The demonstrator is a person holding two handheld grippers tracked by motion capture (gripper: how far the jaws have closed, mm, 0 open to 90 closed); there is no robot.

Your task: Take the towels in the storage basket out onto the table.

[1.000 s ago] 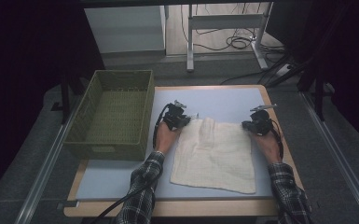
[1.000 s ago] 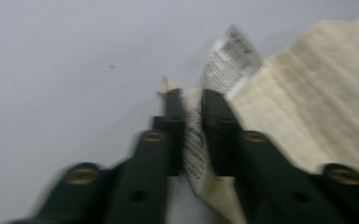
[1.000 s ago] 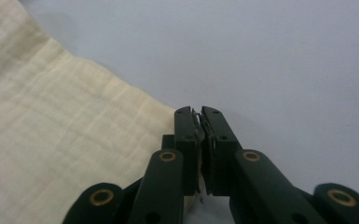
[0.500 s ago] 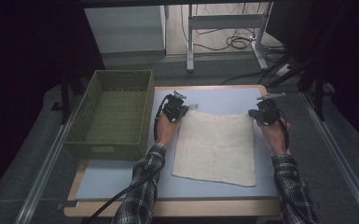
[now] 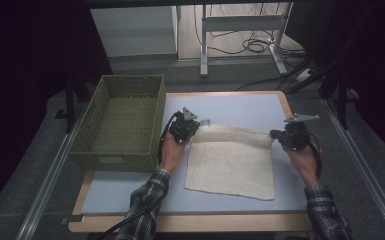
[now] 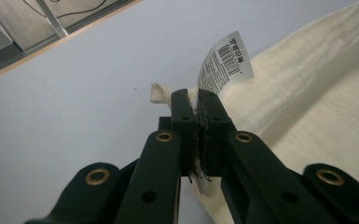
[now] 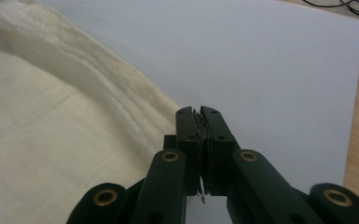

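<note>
Cloth (image 5: 230, 162), cream and towel-like, is spread at the centre of the high view on the desk (image 5: 130, 195), its far edge lifted into a fold. The left gripper (image 5: 186, 126) pinches the far left corner, fingers pressed together beside a barcode tag (image 6: 226, 63). The right gripper (image 5: 291, 136) is clamped on the far right corner, though the pinched fabric is barely seen between its fingers. A green basket (image 5: 120, 125) is seen at left.
</note>
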